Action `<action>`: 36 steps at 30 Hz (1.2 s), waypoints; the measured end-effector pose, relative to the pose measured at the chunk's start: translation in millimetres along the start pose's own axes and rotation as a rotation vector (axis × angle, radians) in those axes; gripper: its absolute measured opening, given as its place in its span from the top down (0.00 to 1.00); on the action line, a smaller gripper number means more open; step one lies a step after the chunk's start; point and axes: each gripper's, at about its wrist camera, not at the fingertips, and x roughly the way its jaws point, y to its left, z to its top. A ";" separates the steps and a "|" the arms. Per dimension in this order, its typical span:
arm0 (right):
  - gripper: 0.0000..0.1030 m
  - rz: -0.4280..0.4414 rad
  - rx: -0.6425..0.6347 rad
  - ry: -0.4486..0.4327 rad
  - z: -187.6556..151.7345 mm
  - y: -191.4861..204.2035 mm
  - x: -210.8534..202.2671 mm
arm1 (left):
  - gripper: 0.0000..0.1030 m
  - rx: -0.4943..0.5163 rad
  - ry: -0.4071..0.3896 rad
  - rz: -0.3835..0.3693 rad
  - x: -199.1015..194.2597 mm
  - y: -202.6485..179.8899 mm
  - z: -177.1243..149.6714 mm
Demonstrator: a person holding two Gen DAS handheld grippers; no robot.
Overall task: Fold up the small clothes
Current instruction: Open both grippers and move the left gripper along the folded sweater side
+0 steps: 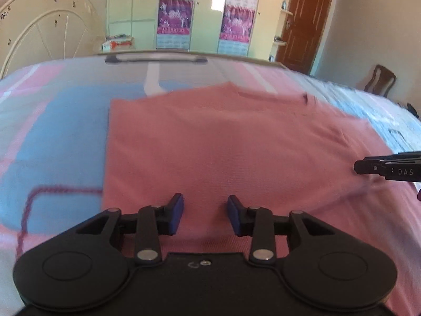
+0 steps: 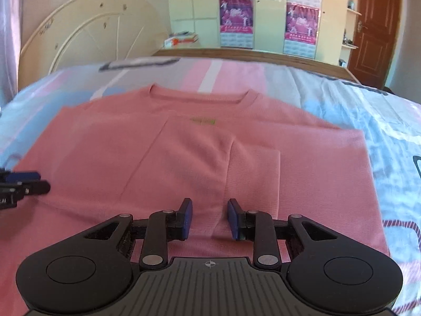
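A pink T-shirt (image 2: 200,158) lies flat on the bed, neckline away from me, with both sides folded in over the middle. In the left wrist view the same pink T-shirt (image 1: 223,142) fills the centre. My left gripper (image 1: 205,205) hovers over the shirt's near edge, open, nothing between its blue pads. My right gripper (image 2: 209,210) stands open over the near middle of the shirt, also holding nothing. The right gripper's tip (image 1: 368,167) shows at the right edge of the left wrist view; the left gripper's tip (image 2: 34,181) shows at the left edge of the right wrist view.
The shirt rests on a pink, blue and grey patterned bedsheet (image 1: 58,137). A cream headboard (image 2: 86,31) stands behind at the left. Wardrobes with purple posters (image 2: 236,18) line the far wall. A brown door (image 2: 373,26) is at the right, a wooden chair (image 1: 380,80) beside the bed.
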 end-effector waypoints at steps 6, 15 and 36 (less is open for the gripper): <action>0.72 -0.003 -0.039 -0.024 43.0 11.2 42.1 | 0.60 -0.001 -0.037 0.039 46.4 29.7 57.2; 0.60 -0.026 0.028 -0.037 68.0 -3.1 73.8 | 0.60 -0.144 -0.054 -0.001 75.8 76.4 88.6; 0.50 -0.065 0.031 -0.065 39.9 -32.4 30.1 | 0.55 0.025 -0.090 0.007 26.4 22.9 29.6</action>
